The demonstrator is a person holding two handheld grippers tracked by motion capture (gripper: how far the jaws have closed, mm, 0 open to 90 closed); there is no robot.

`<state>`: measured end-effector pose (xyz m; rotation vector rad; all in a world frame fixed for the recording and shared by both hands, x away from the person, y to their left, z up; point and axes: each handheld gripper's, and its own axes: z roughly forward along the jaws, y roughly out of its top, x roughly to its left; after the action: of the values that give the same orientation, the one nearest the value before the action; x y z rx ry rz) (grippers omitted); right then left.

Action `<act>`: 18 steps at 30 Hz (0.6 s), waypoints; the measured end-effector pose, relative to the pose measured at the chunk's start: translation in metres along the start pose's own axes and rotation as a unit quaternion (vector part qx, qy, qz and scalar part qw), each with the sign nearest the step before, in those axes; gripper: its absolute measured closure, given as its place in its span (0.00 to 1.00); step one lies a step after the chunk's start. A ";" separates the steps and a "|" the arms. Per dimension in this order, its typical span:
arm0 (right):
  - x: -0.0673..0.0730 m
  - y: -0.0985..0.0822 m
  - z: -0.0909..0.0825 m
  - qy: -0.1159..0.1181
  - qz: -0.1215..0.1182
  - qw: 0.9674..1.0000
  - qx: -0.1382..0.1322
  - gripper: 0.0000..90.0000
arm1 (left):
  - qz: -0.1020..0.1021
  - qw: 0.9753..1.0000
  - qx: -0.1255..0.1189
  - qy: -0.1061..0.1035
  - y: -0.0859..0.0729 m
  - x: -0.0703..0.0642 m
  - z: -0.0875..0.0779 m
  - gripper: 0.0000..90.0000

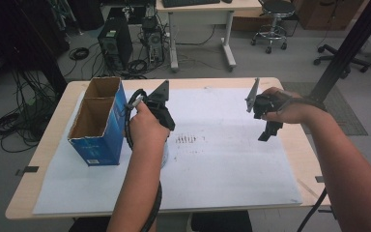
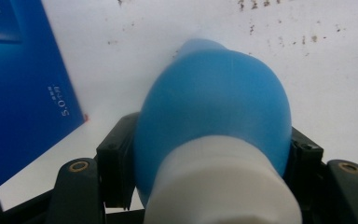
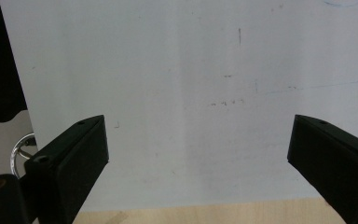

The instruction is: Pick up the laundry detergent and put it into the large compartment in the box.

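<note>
Left gripper [image 2: 209,186] clamps a blue bulb beside the box.

The blue rubber bulb [image 2: 214,102] with its white neck [image 2: 219,182] sits pinched between the jaws, just beside the blue carton [image 1: 99,121] on the white paper [image 1: 222,164]; it looks light and soft, probably squashy, so the firmer white neck seems the safer hold. The left hand [image 1: 147,128] points steeply down. The right gripper [image 1: 266,133] hangs over bare paper, jaws spread with nothing between them.
</note>
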<state>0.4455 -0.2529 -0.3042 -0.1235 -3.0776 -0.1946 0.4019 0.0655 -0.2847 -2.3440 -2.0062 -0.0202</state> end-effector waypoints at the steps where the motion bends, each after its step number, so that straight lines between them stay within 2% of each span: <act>1: 0.000 0.000 0.000 0.000 0.000 1.000 0.000 0.06 | 0.002 1.000 0.000 0.002 0.000 0.000 0.000 0.40; 12: 0.001 0.000 -0.001 -0.001 0.001 1.000 -0.001 0.06 | 0.007 1.000 0.002 -0.004 -0.001 0.002 -0.001 0.41; 18: 0.002 -0.001 -0.002 -0.002 0.003 1.000 -0.001 0.06 | 0.017 1.000 -0.001 -0.010 -0.002 0.000 -0.005 0.41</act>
<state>0.4440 -0.2545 -0.3026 -0.1329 -3.0817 -0.1987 0.4000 0.0659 -0.2792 -2.3875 -1.9764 0.0033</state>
